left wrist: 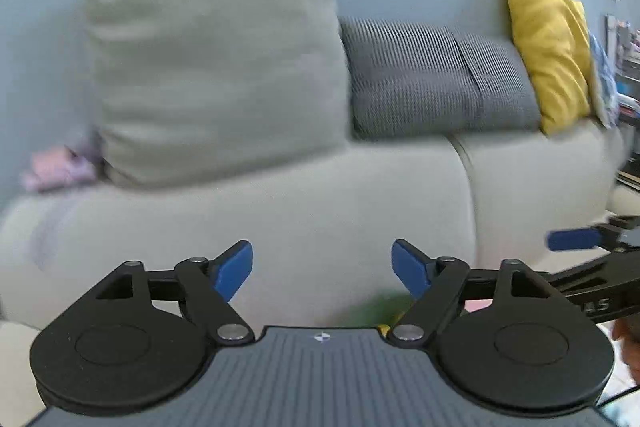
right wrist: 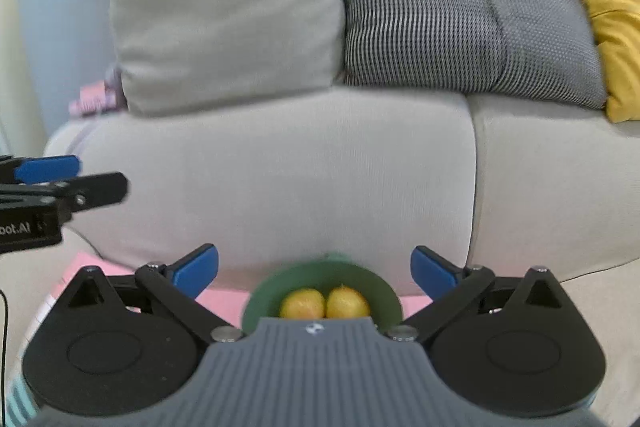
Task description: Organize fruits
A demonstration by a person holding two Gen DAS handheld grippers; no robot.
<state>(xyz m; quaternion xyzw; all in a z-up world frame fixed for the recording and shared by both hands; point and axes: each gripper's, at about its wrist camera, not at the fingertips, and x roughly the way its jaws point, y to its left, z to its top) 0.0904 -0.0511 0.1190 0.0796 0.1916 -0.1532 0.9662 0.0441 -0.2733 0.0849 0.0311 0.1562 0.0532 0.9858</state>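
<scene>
Left wrist view: the left hand-held gripper [left wrist: 322,269] is wide and empty; only a green blur shows just below its right finger, with the grey sofa [left wrist: 320,203] ahead.

Right wrist view: the right hand-held gripper [right wrist: 314,273] is wide, empty, just above two yellow fruits [right wrist: 324,303] touching in a green bowl [right wrist: 372,285]. Likely light, firm, slippery; grip across the middle. A pink mat [right wrist: 224,301] lies beneath.

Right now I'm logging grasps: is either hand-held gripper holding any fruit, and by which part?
Nothing is held. The left hand-held gripper and the right hand-held gripper are both open and empty; the two yellow fruits lie in the green bowl.
</scene>
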